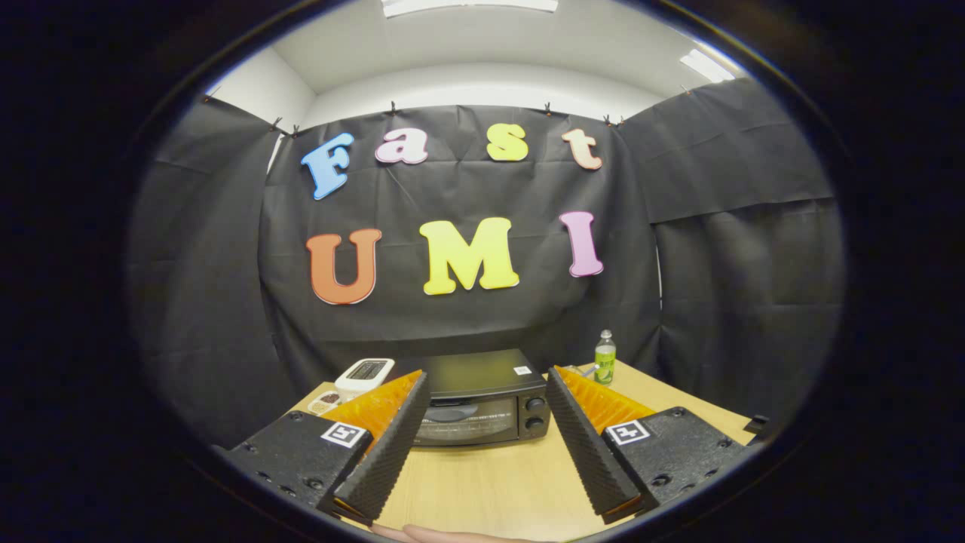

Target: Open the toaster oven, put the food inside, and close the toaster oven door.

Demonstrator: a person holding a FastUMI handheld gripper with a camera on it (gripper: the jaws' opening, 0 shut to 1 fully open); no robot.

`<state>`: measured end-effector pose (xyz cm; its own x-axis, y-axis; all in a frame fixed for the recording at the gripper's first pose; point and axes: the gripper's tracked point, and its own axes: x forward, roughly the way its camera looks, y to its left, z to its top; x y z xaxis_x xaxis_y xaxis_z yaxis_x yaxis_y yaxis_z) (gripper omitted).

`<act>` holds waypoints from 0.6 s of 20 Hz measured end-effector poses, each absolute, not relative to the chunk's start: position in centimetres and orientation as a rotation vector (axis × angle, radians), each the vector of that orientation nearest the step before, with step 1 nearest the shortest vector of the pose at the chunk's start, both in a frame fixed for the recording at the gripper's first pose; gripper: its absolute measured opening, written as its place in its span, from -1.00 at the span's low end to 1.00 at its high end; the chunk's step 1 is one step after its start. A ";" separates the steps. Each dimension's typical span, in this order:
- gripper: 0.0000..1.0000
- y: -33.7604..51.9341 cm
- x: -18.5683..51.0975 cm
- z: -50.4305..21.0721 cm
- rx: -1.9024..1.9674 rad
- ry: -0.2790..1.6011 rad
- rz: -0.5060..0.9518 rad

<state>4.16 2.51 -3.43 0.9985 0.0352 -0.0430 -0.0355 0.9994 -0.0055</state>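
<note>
Two fingers of the gripper (486, 441) stick out closest, spread wide apart with nothing held between them. Just beyond them, on the wooden table (490, 483), sits the black toaster oven (482, 400). Its door looks shut. A small plate of food (326, 401) lies beside the oven, near a white scale (365, 373). A green bottle (605, 356) stands on the other side. Nothing seems done yet: the door needs opening, the food going in, then closing.
</note>
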 end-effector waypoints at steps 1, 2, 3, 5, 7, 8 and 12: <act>1.00 2.8 5.2 -4.0 -0.015 0.049 0.028; 1.00 2.6 6.3 -4.4 -0.037 0.041 0.003; 1.00 2.6 7.4 -4.5 -0.065 0.026 -0.015; 1.00 4.4 9.8 -5.8 -0.097 0.024 0.001; 1.00 6.4 12.0 -7.4 -0.090 0.048 0.054; 1.00 6.8 13.3 -8.2 -0.088 0.063 0.071; 1.00 7.2 17.8 -11.3 -0.081 0.130 0.082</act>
